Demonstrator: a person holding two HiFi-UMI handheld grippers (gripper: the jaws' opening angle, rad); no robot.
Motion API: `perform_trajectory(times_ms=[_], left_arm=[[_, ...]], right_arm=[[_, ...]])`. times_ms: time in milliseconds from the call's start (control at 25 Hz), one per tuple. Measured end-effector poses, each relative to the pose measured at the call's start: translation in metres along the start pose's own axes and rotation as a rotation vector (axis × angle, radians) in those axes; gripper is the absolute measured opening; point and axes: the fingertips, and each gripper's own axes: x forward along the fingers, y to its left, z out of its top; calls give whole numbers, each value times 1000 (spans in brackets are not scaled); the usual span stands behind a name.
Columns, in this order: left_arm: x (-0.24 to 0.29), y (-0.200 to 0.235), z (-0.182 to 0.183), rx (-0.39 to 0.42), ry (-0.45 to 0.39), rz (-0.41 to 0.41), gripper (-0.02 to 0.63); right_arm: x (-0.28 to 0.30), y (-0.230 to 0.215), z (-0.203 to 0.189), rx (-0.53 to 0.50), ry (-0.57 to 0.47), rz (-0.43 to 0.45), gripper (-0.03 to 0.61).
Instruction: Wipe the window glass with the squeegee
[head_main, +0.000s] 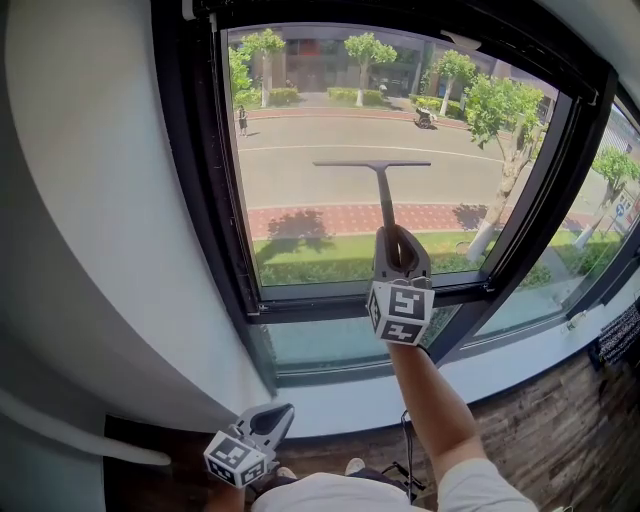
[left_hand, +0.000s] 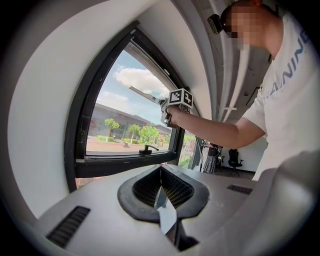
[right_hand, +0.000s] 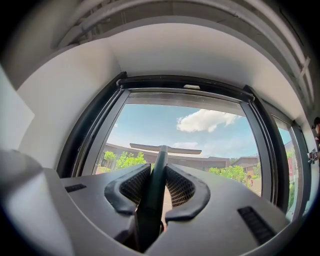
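The squeegee (head_main: 372, 163) is a thin dark T shape, with its blade level against the upper middle of the window glass (head_main: 300, 200). Its handle runs down into my right gripper (head_main: 398, 250), which is shut on it with the arm reaching up. In the right gripper view the handle (right_hand: 155, 190) sits clamped between the pads, and the blade (right_hand: 165, 148) crosses the glass ahead. My left gripper (head_main: 278, 414) hangs low by the wall below the window, shut with nothing in it. The left gripper view shows its pads (left_hand: 150, 187) meeting, and the right gripper (left_hand: 167, 114) raised at the pane.
A black window frame (head_main: 190, 180) surrounds the glass, and a white wall (head_main: 90, 220) is on the left. A lower fixed pane (head_main: 320, 345) and a second angled window (head_main: 600, 190) lie below and to the right. A window handle (left_hand: 146, 148) sits on the lower frame.
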Motion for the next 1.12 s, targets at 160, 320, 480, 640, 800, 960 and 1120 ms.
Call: perform_trajectory(times_ms=[160,320,480,640,800,960,1120], left_arm=[[1,1,-1,-1,4,-1,17],[1,0,-2,-1,8,-2,17],[1,1,-2,-3,10,1,17],[2,2,-4,-5,15,0,17],[2,3,-6,-7,22,0,17],[4,1,-6,-7,23,-4,17],[3,6,-5,-5,24,5,17]], right_arm=[[-4,2,-9,12,17,4,98],[-10,5,-21,28,41,7,100],[-16,8,-38,40,73,10,100],[-22,9,-54,54,100,13,100],[-27,13,-67,60,126,21,98],[-33,15,-83,61,156,28,100],[-38,19,-98,49,184,41,98]])
